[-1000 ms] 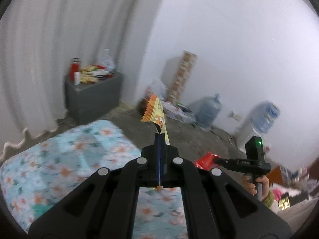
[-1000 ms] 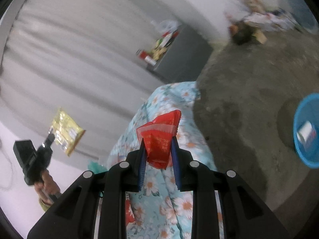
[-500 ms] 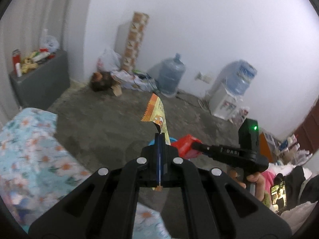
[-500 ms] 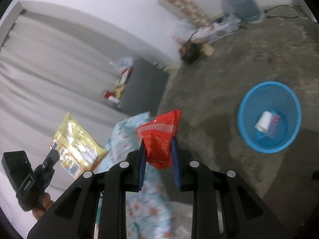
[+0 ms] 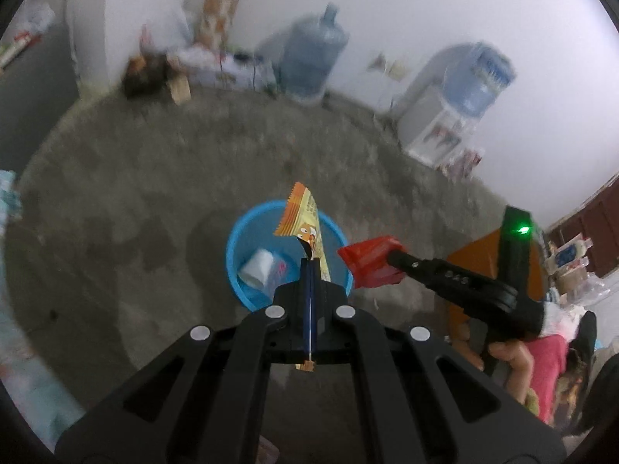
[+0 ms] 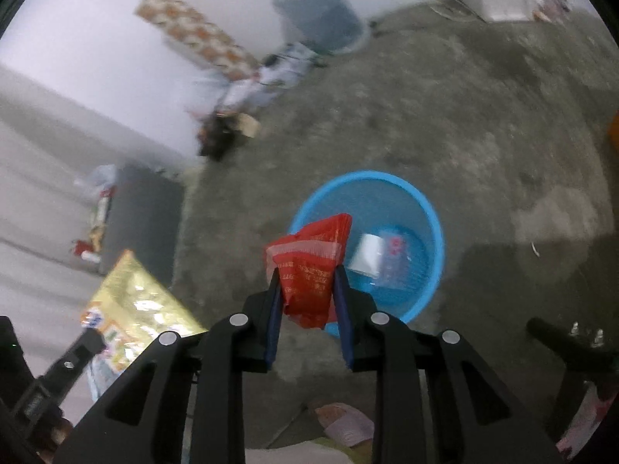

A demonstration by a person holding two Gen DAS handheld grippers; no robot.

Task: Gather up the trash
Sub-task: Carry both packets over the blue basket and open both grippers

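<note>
Left wrist view: the left tongs (image 5: 309, 266) are pressed together on a yellow-orange snack wrapper (image 5: 301, 220), which stands up from the tips in front of a blue basket (image 5: 240, 232) on the concrete floor (image 5: 154, 178). A white crumpled piece (image 5: 257, 268) lies in the basket. To the right, the right tongs (image 5: 390, 257) carry a red packet (image 5: 367, 261), just right of the basket rim. The wrapper's print is too blurred to read.

Right wrist view: the right tongs (image 6: 307, 282) have just been opening, partly apart, with the red packet (image 6: 309, 266) still between the blue pads, over the basket's (image 6: 425, 212) near-left rim. White characters on the packet are unreadable. At far left, the left tongs (image 6: 91, 338) hold the wrapper (image 6: 131, 309).
</note>
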